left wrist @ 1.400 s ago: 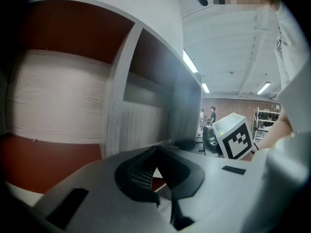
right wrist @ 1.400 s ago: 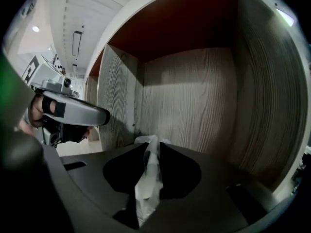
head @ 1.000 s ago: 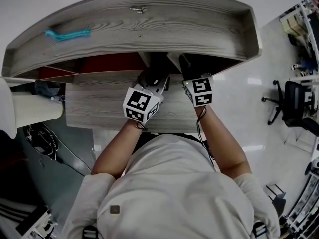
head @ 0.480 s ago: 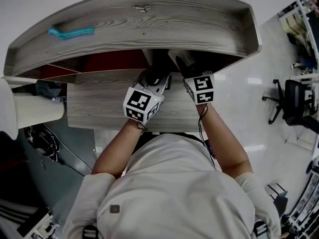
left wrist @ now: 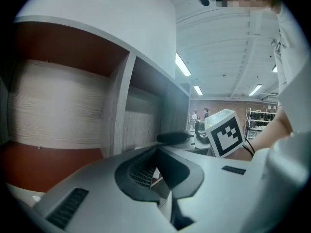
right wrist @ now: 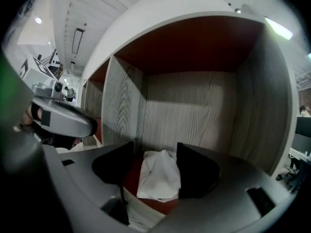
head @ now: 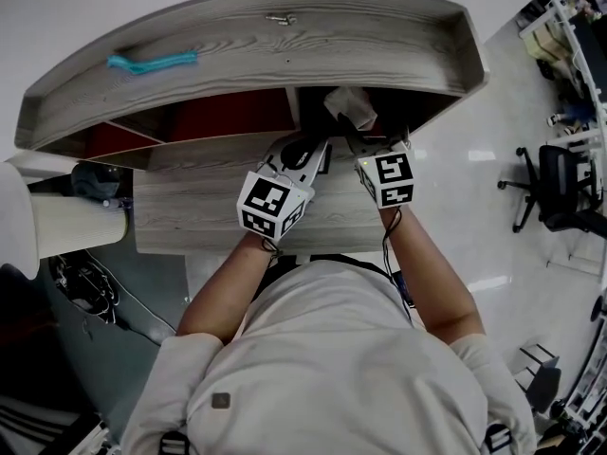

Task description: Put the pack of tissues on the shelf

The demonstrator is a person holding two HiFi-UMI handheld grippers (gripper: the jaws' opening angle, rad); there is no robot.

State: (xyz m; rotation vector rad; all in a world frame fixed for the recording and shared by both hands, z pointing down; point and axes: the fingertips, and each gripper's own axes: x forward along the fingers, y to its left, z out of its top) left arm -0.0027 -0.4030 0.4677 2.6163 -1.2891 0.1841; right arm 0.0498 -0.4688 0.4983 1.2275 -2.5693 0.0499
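Pack of tissues (right wrist: 158, 176) is lying on the red floor of the right compartment of the shelf (head: 285, 45). It is lying near the front edge, with the wooden back wall behind it. The shelf is standing on the grey wooden surface (head: 190, 207), just in front of me.

I am holding the right gripper (right wrist: 155, 148) at the mouth of this compartment. Its jaws are opening now, and the pack is sitting between them. The left jaw is standing clearly apart from the pack. The right jaw is just beside the pack's edge, and I cannot tell whether it is touching, but it is not squeezing. So the pack is resting on the shelf floor by itself.

I am keeping the left gripper (left wrist: 158, 149) close beside the right one, in front of the wall that is dividing the compartments. Its jaws are meeting at the tips and nothing is between them.

In the head view, a teal thing (head: 152, 63) and a small metal piece (head: 280, 18) are lying on the top board of the shelf. A black chair (head: 560, 183) is standing on the floor far to my right.
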